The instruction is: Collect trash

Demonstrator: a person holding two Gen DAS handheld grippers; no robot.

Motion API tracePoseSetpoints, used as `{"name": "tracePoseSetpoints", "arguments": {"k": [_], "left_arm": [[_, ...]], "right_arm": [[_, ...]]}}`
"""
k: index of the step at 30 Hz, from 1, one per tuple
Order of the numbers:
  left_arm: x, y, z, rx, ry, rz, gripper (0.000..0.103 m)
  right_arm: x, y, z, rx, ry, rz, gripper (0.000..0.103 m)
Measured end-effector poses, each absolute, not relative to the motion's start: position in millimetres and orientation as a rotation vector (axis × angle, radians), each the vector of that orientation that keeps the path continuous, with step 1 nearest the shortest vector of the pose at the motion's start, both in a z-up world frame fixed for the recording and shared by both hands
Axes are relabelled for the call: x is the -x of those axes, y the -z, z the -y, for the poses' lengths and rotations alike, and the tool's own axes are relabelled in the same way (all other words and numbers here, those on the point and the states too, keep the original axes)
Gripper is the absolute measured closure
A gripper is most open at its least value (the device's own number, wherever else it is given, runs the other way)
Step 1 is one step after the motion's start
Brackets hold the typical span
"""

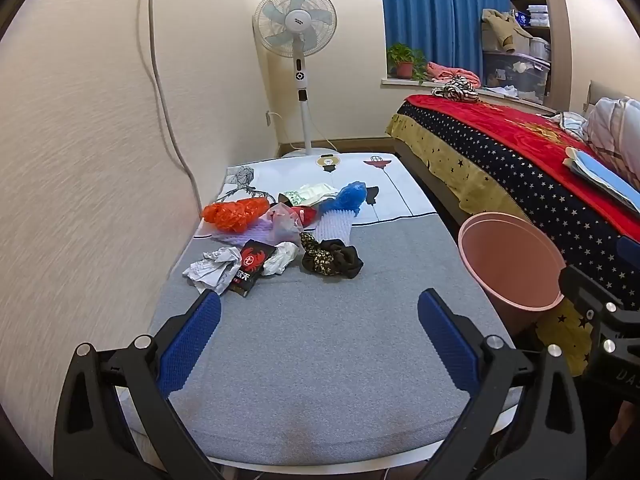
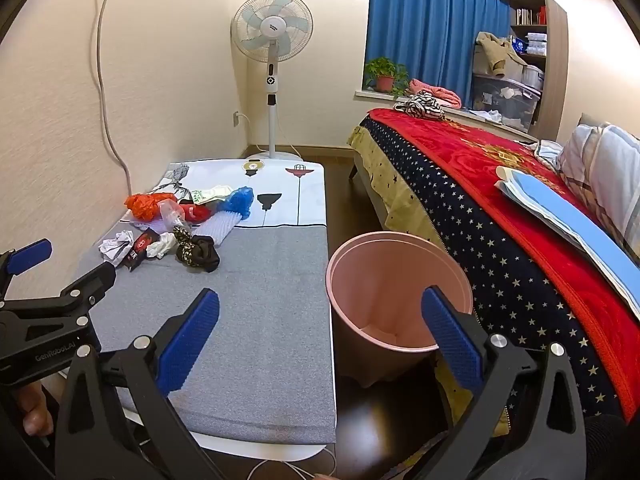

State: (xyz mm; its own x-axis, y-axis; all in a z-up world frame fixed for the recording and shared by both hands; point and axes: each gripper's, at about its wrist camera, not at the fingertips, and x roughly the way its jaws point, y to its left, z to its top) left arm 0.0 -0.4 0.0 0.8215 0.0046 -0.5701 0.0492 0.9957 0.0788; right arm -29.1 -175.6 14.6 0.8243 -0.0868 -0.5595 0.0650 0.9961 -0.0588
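Observation:
A pile of trash lies on the far left of the low table: an orange plastic bag, a blue bag, crumpled paper, a black-and-red packet, white foam netting and dark cloth. The pile also shows in the right wrist view. An empty pink bin stands between table and bed; it also shows in the left wrist view. My left gripper is open and empty over the grey table. My right gripper is open and empty, near the bin's rim.
A bed with a red and starry blanket runs along the right. A standing fan is at the far wall. A cable hangs down the left wall. Dark floor lies between table and bed.

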Motion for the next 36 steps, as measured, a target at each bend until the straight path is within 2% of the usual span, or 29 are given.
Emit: {"name": "tracePoseSetpoints", "arguments": {"k": [36], "left_arm": [[-2.2,4.4,-2.7,-0.091,0.023,-0.612,0.007]], "right_arm": [[29.8,-9.3,181.9,0.033,0.077,-0.604,0.005]]}}
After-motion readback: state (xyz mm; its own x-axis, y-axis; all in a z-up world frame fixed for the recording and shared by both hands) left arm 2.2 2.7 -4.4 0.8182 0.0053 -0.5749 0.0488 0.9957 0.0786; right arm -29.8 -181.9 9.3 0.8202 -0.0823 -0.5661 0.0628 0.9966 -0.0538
